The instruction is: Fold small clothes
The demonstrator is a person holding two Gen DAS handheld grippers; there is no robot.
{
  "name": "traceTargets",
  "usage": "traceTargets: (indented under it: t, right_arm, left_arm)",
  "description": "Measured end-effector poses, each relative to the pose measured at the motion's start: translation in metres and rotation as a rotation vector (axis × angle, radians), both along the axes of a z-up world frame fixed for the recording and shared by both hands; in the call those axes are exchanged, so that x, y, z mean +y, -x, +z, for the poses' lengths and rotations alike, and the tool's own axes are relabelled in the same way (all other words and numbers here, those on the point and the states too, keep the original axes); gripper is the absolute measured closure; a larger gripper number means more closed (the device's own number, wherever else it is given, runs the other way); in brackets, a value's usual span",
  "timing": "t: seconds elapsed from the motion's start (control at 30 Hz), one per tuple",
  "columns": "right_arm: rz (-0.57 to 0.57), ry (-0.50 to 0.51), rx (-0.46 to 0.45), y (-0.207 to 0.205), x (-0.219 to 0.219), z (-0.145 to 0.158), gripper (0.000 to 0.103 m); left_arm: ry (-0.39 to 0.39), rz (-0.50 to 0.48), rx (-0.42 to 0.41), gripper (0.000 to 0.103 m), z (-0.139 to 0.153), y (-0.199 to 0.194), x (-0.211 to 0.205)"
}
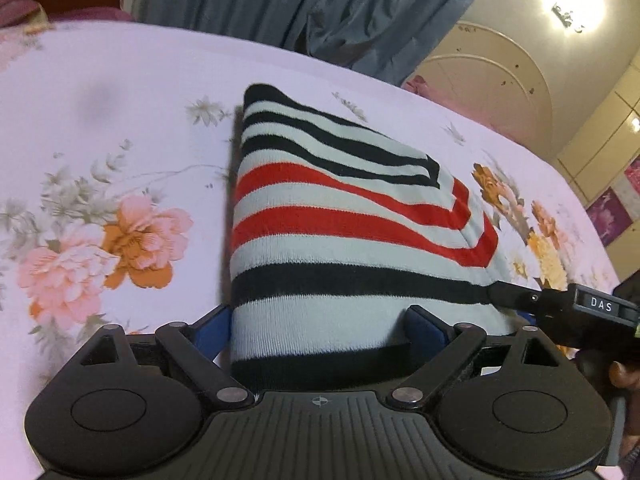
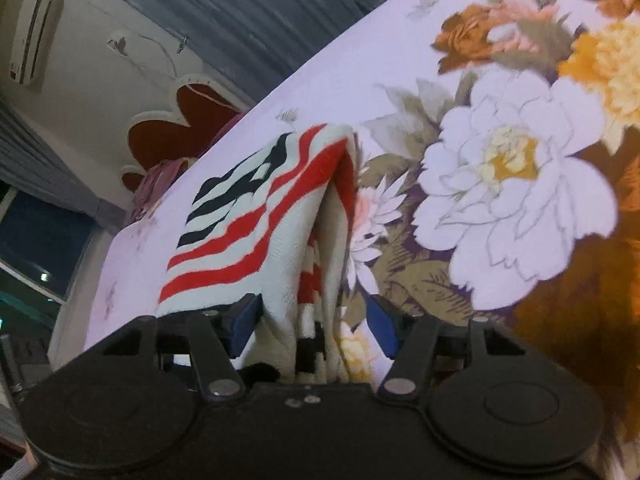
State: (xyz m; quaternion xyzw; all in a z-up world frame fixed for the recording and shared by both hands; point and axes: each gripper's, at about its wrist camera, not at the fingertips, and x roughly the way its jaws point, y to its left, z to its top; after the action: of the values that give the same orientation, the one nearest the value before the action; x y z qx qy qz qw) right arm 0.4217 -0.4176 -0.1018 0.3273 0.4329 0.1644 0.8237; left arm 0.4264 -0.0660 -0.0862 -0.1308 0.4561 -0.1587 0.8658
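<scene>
Left wrist — striped garment (image 1: 340,216) on floral bedsheet (image 1: 100,120).

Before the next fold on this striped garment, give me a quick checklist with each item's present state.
1. Striped garment lies on the floral bedsheet: ok.
2. Left claw has cloth between its blue pads, spread wide: ok, not clamped.
3. Right claw has the garment's edge layers between its pads: ok; gap visible at the right pad, so not pinched.
4. Layers aligned at the right edge: not ok, they gape apart.
5. Top surface smooth: ok in the left wrist view.
6. Claws apart from each other: cannot tell; the right one's finger sits close by.
</scene>
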Motion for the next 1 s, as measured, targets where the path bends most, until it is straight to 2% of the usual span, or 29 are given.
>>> traceTargets:
  t: [0.17, 0.2, 0.27, 0.37, 0.43, 0.5, 0.67, 0.77, 1.0]
  right_arm:
    - [0.032, -0.026, 0.027, -0.02, 0.009, -0.004, 0.045]
    - [0.027, -0.025, 0.034, -0.023, 0.011, -0.004, 0.052]
    - [0.022, -0.012, 0.042, -0.027, 0.015, -0.003, 0.057]
    - [0.028, 0.064, 0.021, -0.025, 0.027, 0.007, 0.068]
    - [0.028, 0.158, -0.016, -0.019, 0.04, 0.021, 0.07]
    - [0.024, 0.241, -0.053, -0.013, 0.055, 0.034, 0.072]
    - [0.047, 0.376, -0.149, 0.003, 0.102, 0.076, 0.072]
    - [0.082, 0.456, -0.171, 0.009, 0.137, 0.091, 0.072]
    - [0.119, 0.434, -0.219, 0.006, 0.217, 0.099, 0.072]
  left_arm:
    - [0.086, -0.02, 0.03, 0.011, -0.013, -0.017, 0.004]
    - [0.089, -0.026, 0.03, 0.011, -0.014, -0.02, 0.003]
    - [0.092, -0.04, 0.031, 0.012, -0.014, -0.024, 0.001]
    - [0.077, -0.088, 0.011, 0.029, -0.01, -0.025, -0.001]
    - [0.068, -0.116, -0.011, 0.044, -0.004, -0.025, 0.003]
    - [0.081, -0.133, -0.027, 0.049, 0.002, -0.024, 0.009]
    - [0.086, -0.181, -0.111, 0.051, 0.026, -0.016, 0.028]
    - [0.082, -0.188, -0.135, 0.051, 0.041, -0.012, 0.053]
    - [0.025, -0.144, -0.182, 0.051, 0.062, 0.004, 0.139]
